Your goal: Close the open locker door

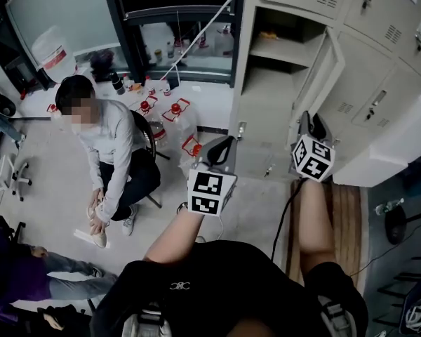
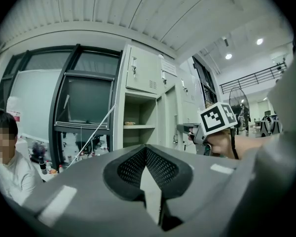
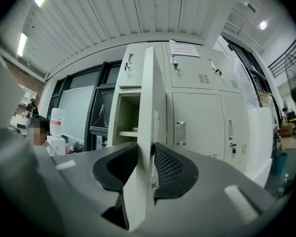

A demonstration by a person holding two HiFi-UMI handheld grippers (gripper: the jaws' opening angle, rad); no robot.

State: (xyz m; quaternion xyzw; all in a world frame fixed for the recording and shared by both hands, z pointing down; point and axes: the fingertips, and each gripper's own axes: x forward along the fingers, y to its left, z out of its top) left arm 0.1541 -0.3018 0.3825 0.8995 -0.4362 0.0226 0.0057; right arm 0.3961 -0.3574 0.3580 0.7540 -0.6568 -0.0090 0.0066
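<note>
Door (image 3: 147,132) status: open, swung out from its compartment (image 1: 277,83) in the locker bank (image 1: 379,83), with the free edge facing the operator. In the head view it stands edge-on, between the open compartment and the closed doors (image 1: 365,97) to the right.

Right gripper (image 3: 147,154) status: closed on the door's free edge. The edge stands upright between the jaws, with one pad against each face. The gripper points level at the locker bank. Its marker cube (image 1: 312,158) sits just behind the jaws.

Left gripper (image 2: 146,157) status: closed, jaw tips together, nothing between them. It is held level, to the left of the right gripper and near it, apart from the door. It faces the open compartment.

Compartment: a shelf (image 2: 138,126) crosses it. A small object lies on the shelf, too small to identify.

Surroundings: a person (image 1: 109,153) sits well left of the locker bank, bent forward, hands at one shoe. Clear jugs (image 1: 175,114) with red caps stand on the floor (image 1: 56,181) between the person and the locker bank.
</note>
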